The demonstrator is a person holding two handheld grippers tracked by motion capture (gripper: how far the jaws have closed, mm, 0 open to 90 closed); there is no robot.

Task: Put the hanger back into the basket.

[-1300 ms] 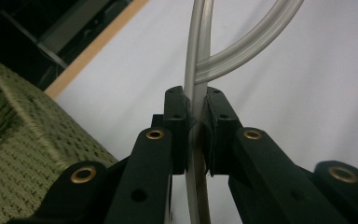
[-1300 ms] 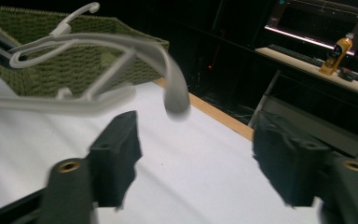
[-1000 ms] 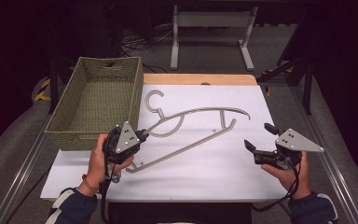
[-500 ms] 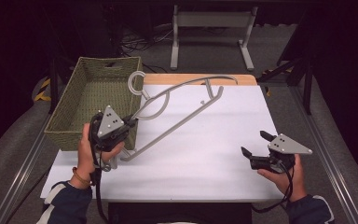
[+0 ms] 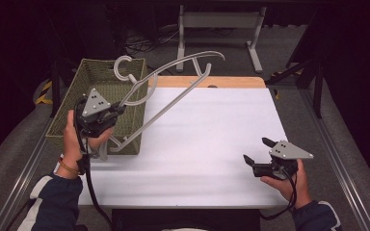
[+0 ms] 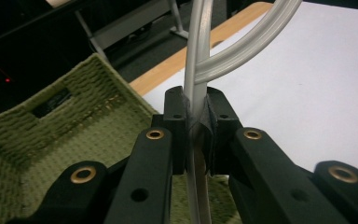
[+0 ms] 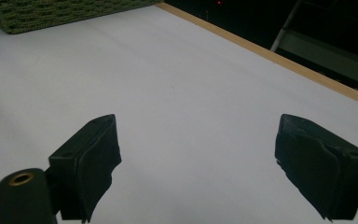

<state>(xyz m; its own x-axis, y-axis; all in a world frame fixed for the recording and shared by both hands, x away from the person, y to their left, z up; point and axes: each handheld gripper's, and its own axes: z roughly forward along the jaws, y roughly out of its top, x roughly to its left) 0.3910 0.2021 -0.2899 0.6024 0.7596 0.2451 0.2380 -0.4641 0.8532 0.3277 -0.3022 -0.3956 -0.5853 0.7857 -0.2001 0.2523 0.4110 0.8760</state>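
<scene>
Right gripper (image 5: 256,152) near the table's (image 5: 212,144) front right corner, jaws wide apart, holding nothing. Left gripper (image 5: 118,110) at the left edge, clamped on the grey hanger (image 5: 173,103), which tilts up over the green basket (image 5: 72,120), hook toward the far edge

In the left gripper view the hanger (image 6: 196,56) runs off the top edge, so its hook and arms are cut off there. The basket (image 6: 51,140) is cropped at the left, and the left tongs (image 6: 196,135) hide its near part.
</scene>
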